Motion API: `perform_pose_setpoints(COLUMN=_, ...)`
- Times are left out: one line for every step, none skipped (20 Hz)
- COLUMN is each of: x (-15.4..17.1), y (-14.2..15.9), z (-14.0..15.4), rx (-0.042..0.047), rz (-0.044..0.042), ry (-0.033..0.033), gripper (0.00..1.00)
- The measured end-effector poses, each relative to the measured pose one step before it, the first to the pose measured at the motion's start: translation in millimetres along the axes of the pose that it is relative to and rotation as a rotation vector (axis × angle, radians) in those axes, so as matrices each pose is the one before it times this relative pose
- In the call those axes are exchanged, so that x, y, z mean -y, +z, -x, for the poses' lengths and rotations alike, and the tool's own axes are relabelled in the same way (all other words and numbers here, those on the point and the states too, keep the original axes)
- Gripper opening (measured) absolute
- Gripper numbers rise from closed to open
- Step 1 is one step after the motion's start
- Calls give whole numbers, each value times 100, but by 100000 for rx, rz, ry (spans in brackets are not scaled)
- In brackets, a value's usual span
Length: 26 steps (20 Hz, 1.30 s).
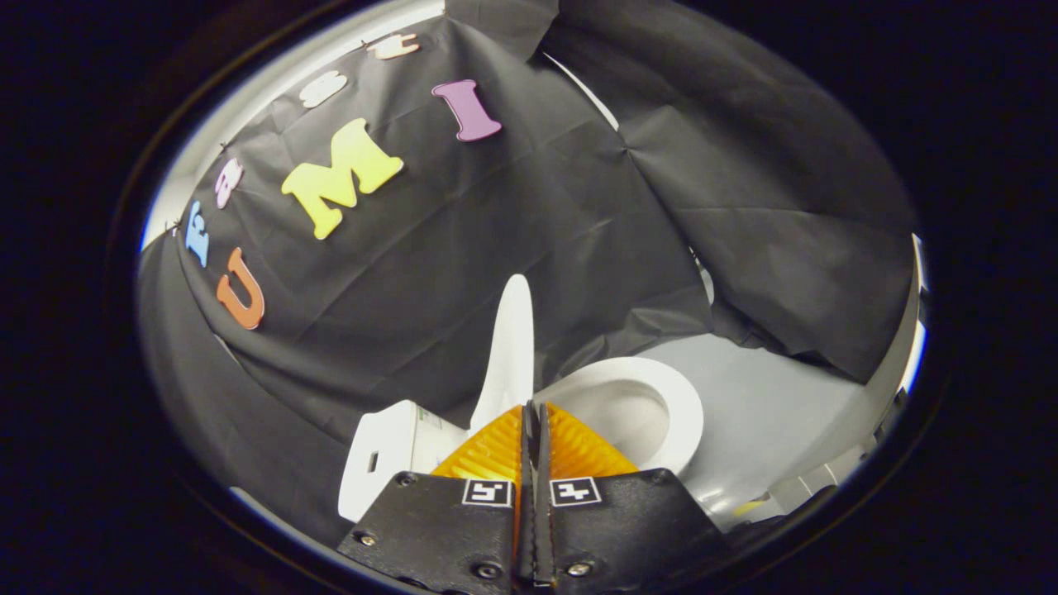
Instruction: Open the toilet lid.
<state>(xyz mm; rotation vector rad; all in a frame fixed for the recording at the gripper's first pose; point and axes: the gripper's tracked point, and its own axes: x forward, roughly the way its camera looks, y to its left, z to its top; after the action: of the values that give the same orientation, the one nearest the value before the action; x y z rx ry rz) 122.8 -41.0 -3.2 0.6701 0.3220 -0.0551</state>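
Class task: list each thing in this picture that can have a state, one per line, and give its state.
toilet lid: raised, standing about upright, seen edge-on just beyond the fingers
toilet seat: down on the bowl, uncovered
gripper: fingers closed together, nothing visibly between them; whether the tips touch the lid cannot be told

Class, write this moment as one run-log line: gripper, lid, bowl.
gripper: shut, fingers together, nothing visibly between | toilet lid: raised, edge-on just beyond fingers | toilet bowl: uncovered, beside lid

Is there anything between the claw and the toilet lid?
No. In the claw's own view the claw is closed, and the raised lid stands edge-on right at its fingertips. The open seat lies beside it.
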Motion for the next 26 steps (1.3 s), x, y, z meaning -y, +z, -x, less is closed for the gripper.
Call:
perform_pose_setpoints(x=-362, y=-33, z=256, rx=114, rz=655, ry=236, gripper=4)
perform_pose_setpoints(x=-395, y=25, z=205, rx=242, rz=664, ry=266, gripper=4)
perform_pose_setpoints(x=-574, y=42, z=-123, rx=166, rz=504, ry=321, gripper=4)
perform_pose_setpoints(x=-453, y=72, z=91, rx=248, rz=735, ry=158, gripper=4)
perform_pose_setpoints(x=-539, y=-204, z=210, rx=362, rz=880, ry=179, gripper=4)
perform_pose_setpoints(x=-683, y=161, z=72, rx=527, rz=1373, ry=120, gripper=4)
perform_pose_setpoints(x=-464, y=11, z=205, rx=568, rz=1390, ry=100, gripper=4)
perform_pose_setpoints(x=-489, y=21, z=141, rx=415, rz=1513, ry=17, gripper=4)
perform_pose_setpoints(x=-713, y=-8, z=132, rx=526, rz=1343, ry=419, gripper=4)
perform_pose_setpoints(x=-703, y=68, z=162, rx=216, rz=1053, ry=427, gripper=4)
perform_pose_setpoints(x=-701, y=-96, z=280, rx=214, rz=1074, ry=604, gripper=4)
perform_pose_setpoints(x=-436, y=-12, z=8, rx=260, rz=752, ry=340, gripper=4)
perform_pose_setpoints(x=-558, y=-56, z=15, rx=219, rz=1045, ry=388, gripper=4)
perform_pose_setpoints(x=-580, y=51, z=-19, rx=375, rz=1279, ry=230, gripper=4)
perform_pose_setpoints(x=-557, y=-88, z=158, rx=225, rz=961, ry=198, gripper=4)
perform_pose_setpoints(x=-585, y=17, z=135, rx=61, rz=1057, ry=337, gripper=4)
perform_pose_setpoints(x=-700, y=79, z=177, rx=194, rz=763, ry=509, gripper=4)
perform_pose_setpoints(x=-678, y=-22, z=45, rx=231, rz=1229, ry=365, gripper=4)
perform_pose_setpoints(x=-769, y=-77, z=-104, rx=306, rz=1636, ry=110, gripper=4)
perform_pose_setpoints(x=-611, y=-18, z=109, rx=442, rz=1644, ry=-53, gripper=4)
perform_pose_setpoints(x=-485, y=-158, z=-89, rx=306, rz=1759, ry=-258, gripper=4)
perform_pose_setpoints(x=-664, y=-9, z=71, rx=318, rz=1202, ry=3, gripper=4)
perform_pose_setpoints(x=-698, y=42, z=1, rx=443, rz=2019, ry=4, gripper=4)
perform_pose_setpoints(x=-694, y=-15, z=103, rx=504, rz=1429, ry=-18, gripper=4)
perform_pose_setpoints(x=-562, y=37, z=2, rx=445, rz=1057, ry=80, gripper=4)
perform_pose_setpoints(x=-617, y=-29, z=133, rx=218, rz=1295, ry=466, gripper=5)
